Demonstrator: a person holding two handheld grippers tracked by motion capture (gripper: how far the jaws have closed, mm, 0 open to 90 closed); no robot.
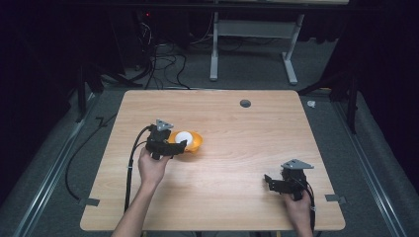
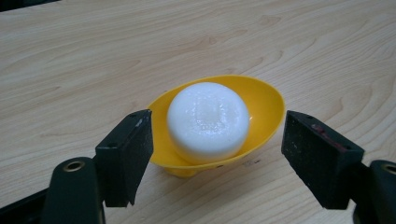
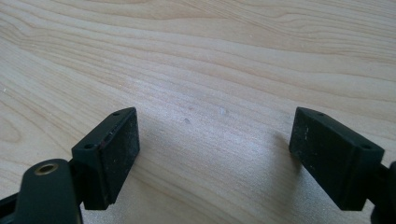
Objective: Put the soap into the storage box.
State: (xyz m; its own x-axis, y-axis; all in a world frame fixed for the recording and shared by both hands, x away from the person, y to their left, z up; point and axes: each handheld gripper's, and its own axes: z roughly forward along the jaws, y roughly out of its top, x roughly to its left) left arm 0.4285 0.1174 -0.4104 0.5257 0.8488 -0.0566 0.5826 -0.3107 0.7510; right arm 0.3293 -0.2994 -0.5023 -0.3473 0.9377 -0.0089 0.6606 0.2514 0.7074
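The wooden table [image 1: 237,163] spreads under both grippers. Just ahead of the left gripper [image 2: 217,154], between its wide-spread jaws but touching neither, sits the yellow bowl [image 2: 266,105], with the white round block [image 2: 208,119] resting inside it. The right gripper [image 3: 215,156], well apart from the bowl, has its jaws wide over bare wood, holding nothing.

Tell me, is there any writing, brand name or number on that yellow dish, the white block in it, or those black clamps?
None can be read.
Yellow dish: plain, no print on the side that shows.
White block: glossy top with a faint dent, no legible stamp.
Left tool and right tool: black pads with screw holes, no lettering.
Table: bare wood grain, no labels.
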